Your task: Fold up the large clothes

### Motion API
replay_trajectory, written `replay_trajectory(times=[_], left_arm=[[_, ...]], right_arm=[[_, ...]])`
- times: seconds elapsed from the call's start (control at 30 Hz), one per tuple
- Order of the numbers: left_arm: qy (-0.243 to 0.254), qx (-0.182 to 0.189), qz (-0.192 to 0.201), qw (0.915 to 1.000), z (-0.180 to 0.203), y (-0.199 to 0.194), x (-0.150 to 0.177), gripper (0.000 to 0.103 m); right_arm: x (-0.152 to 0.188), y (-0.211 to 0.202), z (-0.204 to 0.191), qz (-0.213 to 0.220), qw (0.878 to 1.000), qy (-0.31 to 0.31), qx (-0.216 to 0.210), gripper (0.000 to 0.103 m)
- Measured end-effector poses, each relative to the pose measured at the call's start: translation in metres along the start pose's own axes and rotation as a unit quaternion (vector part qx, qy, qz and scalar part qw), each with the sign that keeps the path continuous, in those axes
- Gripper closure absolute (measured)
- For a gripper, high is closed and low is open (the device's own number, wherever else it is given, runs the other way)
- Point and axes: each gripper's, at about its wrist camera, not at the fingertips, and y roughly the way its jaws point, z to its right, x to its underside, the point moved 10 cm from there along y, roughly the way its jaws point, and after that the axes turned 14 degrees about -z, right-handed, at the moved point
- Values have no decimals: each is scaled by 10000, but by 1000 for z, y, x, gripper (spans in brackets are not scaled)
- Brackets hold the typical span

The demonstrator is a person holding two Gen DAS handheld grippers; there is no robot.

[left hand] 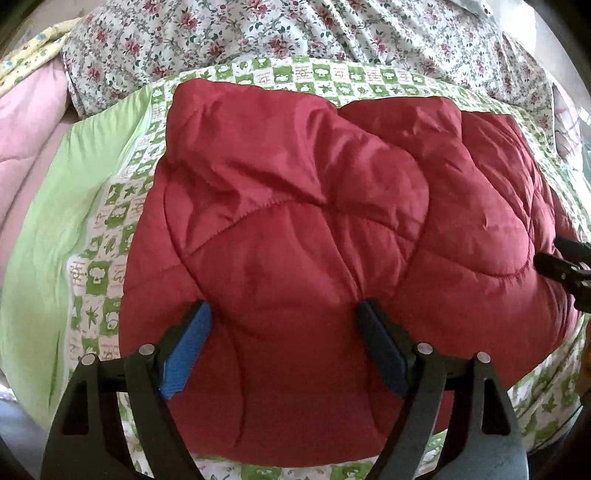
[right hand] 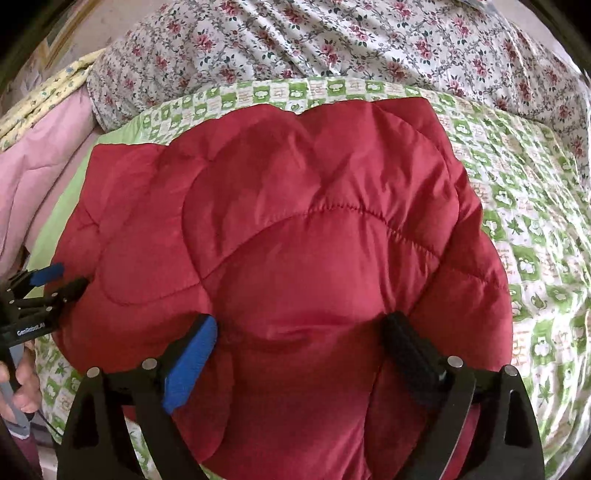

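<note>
A puffy red quilted garment (left hand: 295, 221) lies folded on a green-and-white patterned sheet (left hand: 110, 229). In the left wrist view my left gripper (left hand: 283, 306) hovers over the garment's near part, jaws wide apart, with one blue pad (left hand: 188, 347) and one dark pad (left hand: 380, 343). The red fabric shows between them but is not pinched. My right gripper (right hand: 300, 319) stands open over the garment (right hand: 295, 221) near its right half. Each gripper appears at the edge of the other's view: the right gripper (left hand: 561, 258) and the left gripper (right hand: 64, 280).
A floral bedcover (left hand: 295, 33) lies bunched behind the sheet. A pink quilt (left hand: 26, 122) and a yellow patterned cloth (left hand: 33, 51) sit at the far left. A hand (right hand: 22, 384) holds the left gripper's handle. The patterned sheet (right hand: 524, 240) stretches to the right.
</note>
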Motion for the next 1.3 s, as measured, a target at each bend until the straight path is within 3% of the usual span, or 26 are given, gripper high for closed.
replay_trajectory(times=[0.4, 0.77, 0.93, 1.07, 1.3], left_arm=[[-12, -65, -3, 10000, 0, 4, -3, 15], [30, -133, 5, 9999, -2, -1, 1, 15], [52, -152, 25, 9999, -1, 4, -3, 13], [27, -135, 23, 9999, -4, 9, -7, 7], [-1, -116, 59, 9999, -7, -4, 2, 7]], right_arm=[[2, -2, -1, -14, 9999, 37, 115, 8], [19, -37, -12, 220, 9998, -7, 7, 10], [20, -15, -8, -51, 9999, -1, 94, 8], [12, -3, 0, -28, 9999, 141, 42, 5], [18, -19, -4, 47, 9998, 178, -13, 6]])
